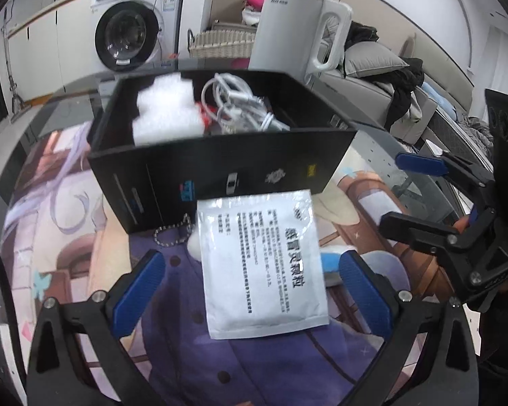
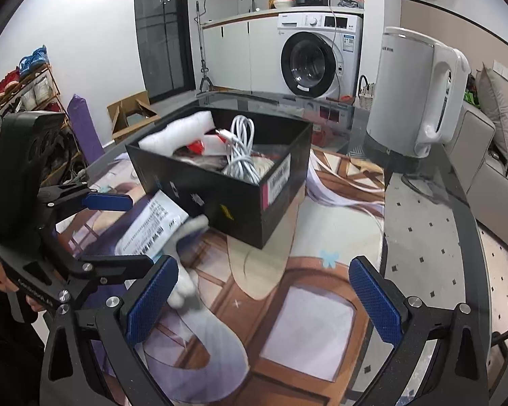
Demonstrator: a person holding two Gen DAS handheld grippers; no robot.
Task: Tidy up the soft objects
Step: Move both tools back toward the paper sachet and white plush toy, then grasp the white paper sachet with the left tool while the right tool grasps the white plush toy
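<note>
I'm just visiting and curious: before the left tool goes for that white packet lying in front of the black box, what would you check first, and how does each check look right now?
1. Left tool open wide enough: ok, its blue pads stand apart on either side of the white packet.
2. Packet free to lift: cannot tell; it lies over a white and blue plush toy with a bead chain.
3. Right tool out of the way: ok, it is open, empty and off to the side.
4. Room in the black box: ok; white cables and white padding fill part, floor shows at one end.
5. Kettle clear of the path: ok, it stands behind the box.
</note>
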